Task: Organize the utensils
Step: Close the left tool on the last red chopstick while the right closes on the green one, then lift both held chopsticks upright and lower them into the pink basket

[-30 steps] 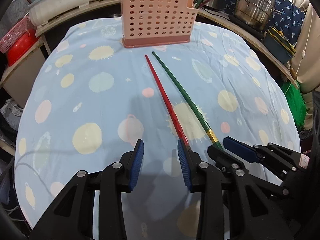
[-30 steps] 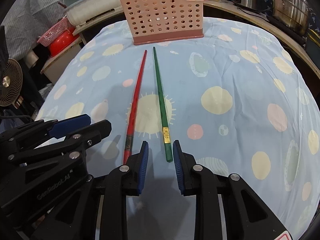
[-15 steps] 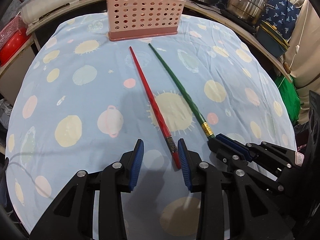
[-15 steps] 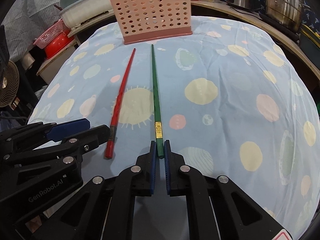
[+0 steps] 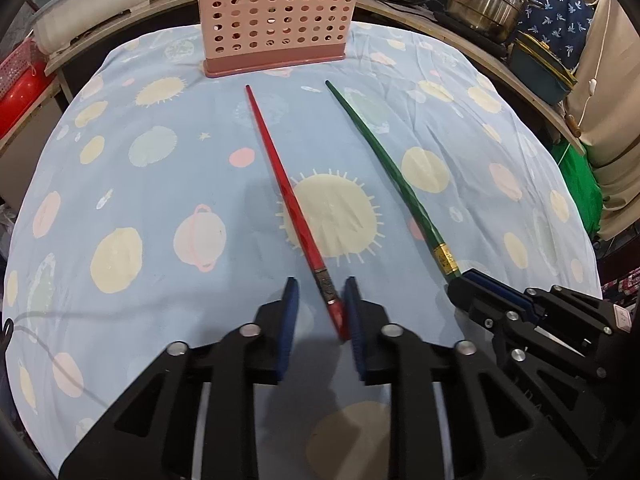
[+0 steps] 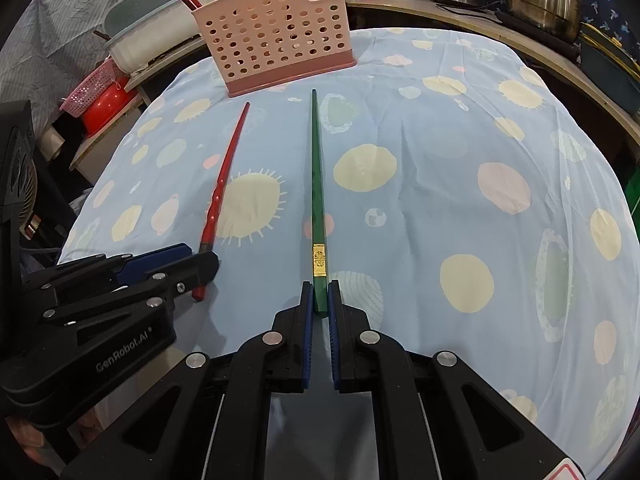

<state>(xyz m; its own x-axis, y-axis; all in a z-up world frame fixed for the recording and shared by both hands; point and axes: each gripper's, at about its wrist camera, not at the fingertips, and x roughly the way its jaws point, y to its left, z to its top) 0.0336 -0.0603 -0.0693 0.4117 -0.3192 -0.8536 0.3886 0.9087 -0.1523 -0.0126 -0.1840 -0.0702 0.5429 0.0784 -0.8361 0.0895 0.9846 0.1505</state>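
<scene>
L gripper [image 5: 318,312], black frame w/ blue pads, points steeply down at the cloth; its jaws are closing, w/ the thick butt end of the long red chopstick [image 5: 286,196] between them. The butt sits against the right-hand pad, w/ a gap to the other. R gripper [image 6: 319,304], same build, is clamped tight on the butt end of the long green chopstick [image 6: 317,184], pads pressing both sides.

Beyond both tools: pink perforated plastic utensil holder [image 5: 272,16], upright at the far edge of the light-blue planet-print tablecloth [image 5: 140,208], well apart from the pads. Both sticks run from the jaws toward it, thin tips just short of its base, apart from each other. Red stick: glossy, dark band near butt. Green stick: gold band just ahead of the R pads.
</scene>
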